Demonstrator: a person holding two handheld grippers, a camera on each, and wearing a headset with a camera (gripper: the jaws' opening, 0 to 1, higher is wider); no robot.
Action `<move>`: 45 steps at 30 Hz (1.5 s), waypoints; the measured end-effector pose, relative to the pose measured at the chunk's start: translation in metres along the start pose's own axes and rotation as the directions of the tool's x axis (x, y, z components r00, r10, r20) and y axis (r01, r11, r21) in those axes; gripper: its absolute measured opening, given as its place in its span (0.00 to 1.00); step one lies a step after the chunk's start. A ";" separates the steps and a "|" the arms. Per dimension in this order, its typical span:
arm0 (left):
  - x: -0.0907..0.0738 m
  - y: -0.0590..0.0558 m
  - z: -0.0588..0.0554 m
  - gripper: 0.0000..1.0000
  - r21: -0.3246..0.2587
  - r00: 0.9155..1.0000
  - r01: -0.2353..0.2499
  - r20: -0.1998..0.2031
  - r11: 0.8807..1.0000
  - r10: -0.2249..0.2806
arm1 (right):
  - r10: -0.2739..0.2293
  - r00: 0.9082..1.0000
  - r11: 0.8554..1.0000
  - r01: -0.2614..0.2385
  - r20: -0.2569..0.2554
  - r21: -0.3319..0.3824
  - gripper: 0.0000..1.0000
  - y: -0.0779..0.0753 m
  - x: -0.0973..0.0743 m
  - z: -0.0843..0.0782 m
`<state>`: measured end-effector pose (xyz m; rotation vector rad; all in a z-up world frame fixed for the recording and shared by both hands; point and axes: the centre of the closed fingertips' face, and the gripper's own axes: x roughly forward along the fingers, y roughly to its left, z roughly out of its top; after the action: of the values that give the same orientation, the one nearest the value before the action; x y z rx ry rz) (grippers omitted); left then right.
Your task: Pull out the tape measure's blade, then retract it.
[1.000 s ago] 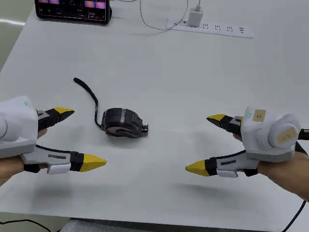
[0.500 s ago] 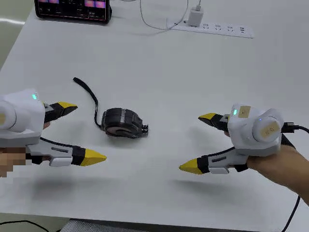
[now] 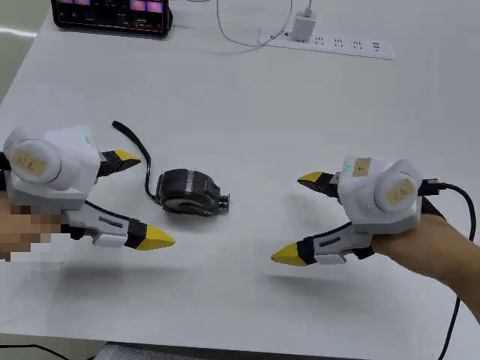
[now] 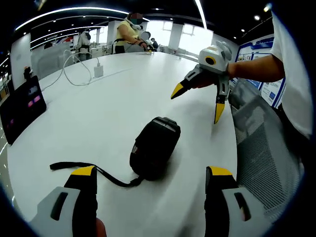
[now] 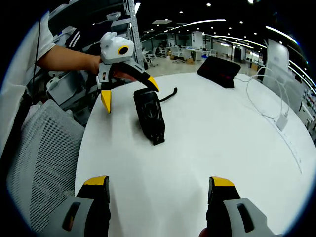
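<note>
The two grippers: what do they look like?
The left gripper and the right gripper have white rounded bodies with beige labels and black jaws ending in pointed yellow tips. A black cable leaves the right one. The person wears a white short sleeve.

The black round tape measure (image 3: 187,193) hides its blade from you; the head view's top edge cuts the dark flat screen (image 3: 112,19)

Left hand-held gripper (image 3: 152,199) moved in toward tape measure (image 3: 189,193), now just beside it. Right hand-held gripper (image 3: 288,217) shifted inward too, nearer tape measure.
</note>
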<state>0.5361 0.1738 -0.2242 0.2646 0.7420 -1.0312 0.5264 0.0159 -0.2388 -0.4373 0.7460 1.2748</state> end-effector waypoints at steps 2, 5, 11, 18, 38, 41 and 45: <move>0.003 0.001 0.001 0.86 0.020 1.000 0.012 -0.015 1.000 -0.012 | 0.004 1.000 1.000 -0.004 -0.009 -0.014 0.80 0.000 0.002 0.000; 0.007 0.000 0.002 0.83 0.039 0.999 0.031 -0.032 0.999 -0.029 | 0.010 1.000 1.000 -0.010 -0.014 -0.025 0.80 0.000 0.004 0.002; 0.013 0.001 0.001 0.76 0.080 0.995 0.055 -0.081 0.995 -0.049 | 0.021 1.000 0.999 -0.022 -0.018 -0.036 0.79 -0.001 0.007 0.006; 0.021 -0.001 -0.003 0.67 0.137 0.987 0.091 -0.144 0.986 -0.071 | 0.035 0.999 0.998 -0.036 -0.024 -0.047 0.78 -0.002 0.011 0.009; 0.034 0.002 -0.005 0.37 0.254 0.969 0.144 -0.234 0.956 -0.084 | 0.051 0.999 0.997 -0.052 -0.007 -0.053 0.77 -0.001 0.020 0.018; 0.034 0.002 -0.005 0.34 0.259 0.967 0.145 -0.242 0.955 -0.081 | 0.054 0.999 0.997 -0.054 -0.004 -0.051 0.76 -0.001 0.021 0.018; 0.035 0.003 -0.006 0.31 0.272 0.966 0.143 -0.246 0.952 -0.075 | 0.056 0.998 0.997 -0.056 0.001 -0.052 0.76 0.000 0.022 0.020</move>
<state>0.5466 0.1549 -0.2522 0.6100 0.8236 -1.2295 0.5343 0.0448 -0.2406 -0.4592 0.7283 1.3491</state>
